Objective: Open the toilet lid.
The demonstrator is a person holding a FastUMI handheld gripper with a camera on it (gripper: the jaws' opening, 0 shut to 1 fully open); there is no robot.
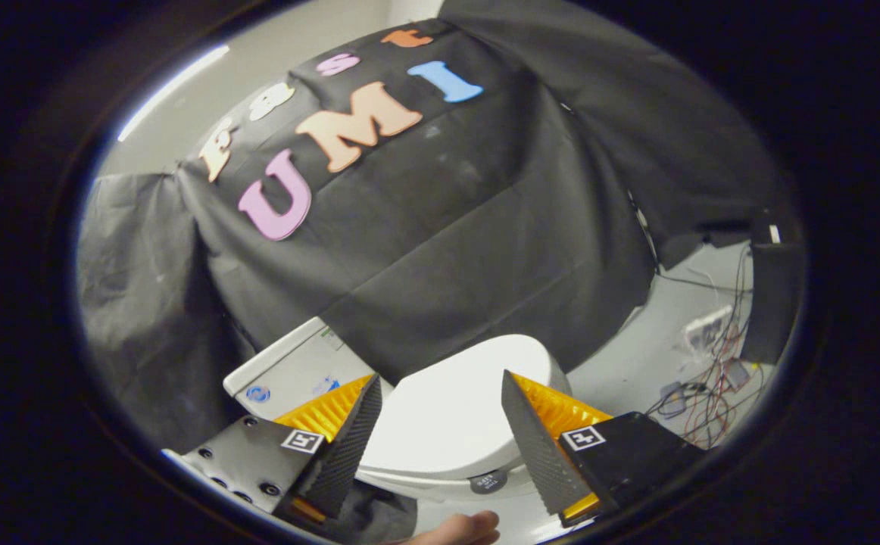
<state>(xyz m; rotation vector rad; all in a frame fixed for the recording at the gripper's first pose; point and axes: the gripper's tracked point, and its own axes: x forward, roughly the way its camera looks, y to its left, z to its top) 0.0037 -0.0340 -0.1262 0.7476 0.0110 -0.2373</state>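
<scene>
White plastic is showing between the two fingers: the toilet lid [451, 409] is lying closed, flat on the seat, and its smooth top is sitting in the gap between the fingertips and reaching a little beyond them. The gripper [440, 390] is hanging over it with its fingers spread wide apart, gripping nothing; the dark ribbed pads [343, 450] are facing each other across the lid, and orange ribbed backing is showing behind each one. Whether either finger is touching the lid cannot be told.

Just below the lid's near edge, a small round dark button [488, 480] is sitting on the toilet's rim. Close beside it, between the finger bases, part of a hand [461, 528] is reaching in.

The white cistern [292, 371] is standing behind the left finger, its flat top tilting in this view, with a small blue sticker near its corner. The black cloth wall [447, 250] is draping down behind the toilet, its lower hem hanging just beyond the lid's far end. To the right of the toilet, the pale grey floor [622, 363] is carrying a loose tangle of red and dark wires [701, 386] and a white power strip [705, 325], well apart from the fingers.
</scene>
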